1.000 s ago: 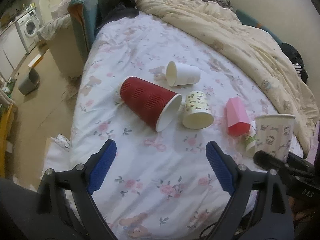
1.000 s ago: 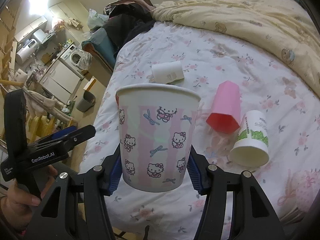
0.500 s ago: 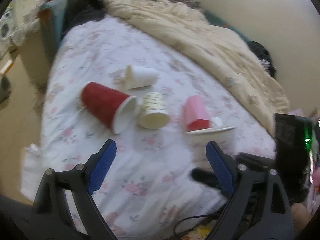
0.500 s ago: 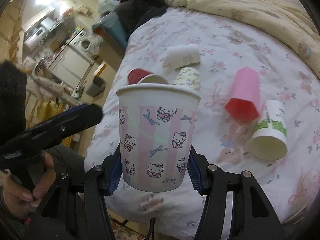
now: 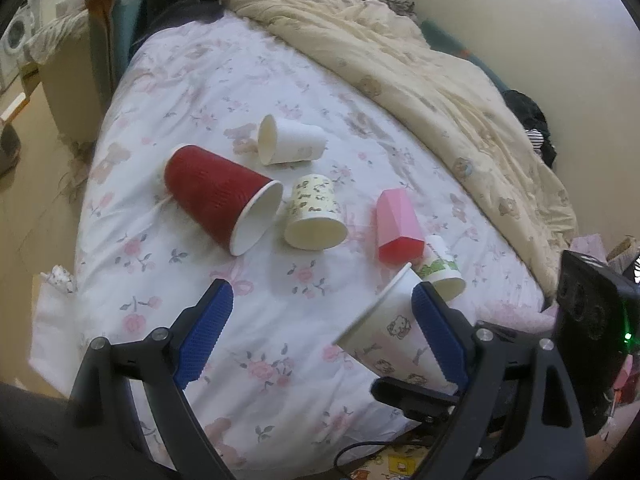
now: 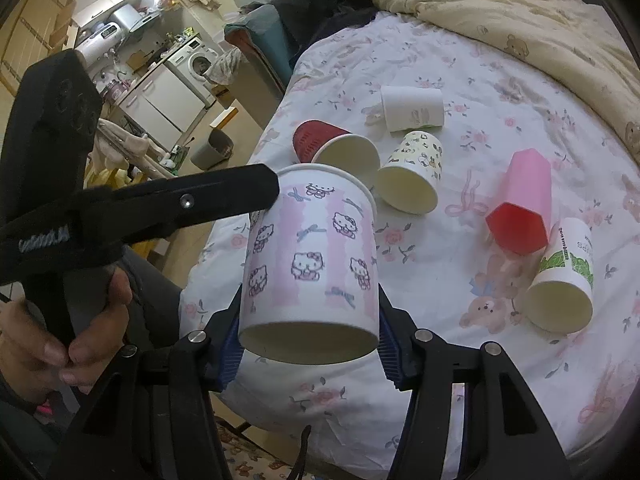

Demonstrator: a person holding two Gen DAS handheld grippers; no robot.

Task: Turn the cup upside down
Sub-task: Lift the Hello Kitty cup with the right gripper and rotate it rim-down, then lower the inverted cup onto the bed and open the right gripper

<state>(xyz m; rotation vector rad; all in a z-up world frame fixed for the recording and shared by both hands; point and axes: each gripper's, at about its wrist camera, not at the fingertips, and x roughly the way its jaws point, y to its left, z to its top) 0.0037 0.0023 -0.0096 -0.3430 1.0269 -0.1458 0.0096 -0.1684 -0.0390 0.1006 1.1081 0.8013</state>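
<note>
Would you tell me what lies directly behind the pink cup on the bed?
Behind the pink cup only the floral bedsheet shows, then the beige duvet. The sheet under the cup is hidden.

**Six cups and two grippers counted**

Five cups are seen lying on the bed (image 5: 280, 320): one red cup (image 5: 218, 196), one white cup (image 5: 290, 140), one yellow patterned cup (image 5: 314, 212), one pink cup (image 5: 398, 222), one green-leaf cup (image 5: 442, 270). One Hello Kitty cup (image 6: 312, 256) is held above the bed. Two grippers are counted.

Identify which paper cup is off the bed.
The pink-striped Hello Kitty paper cup, clamped in the right gripper; the other cups lie on their sides on the floral bedsheet.
</note>
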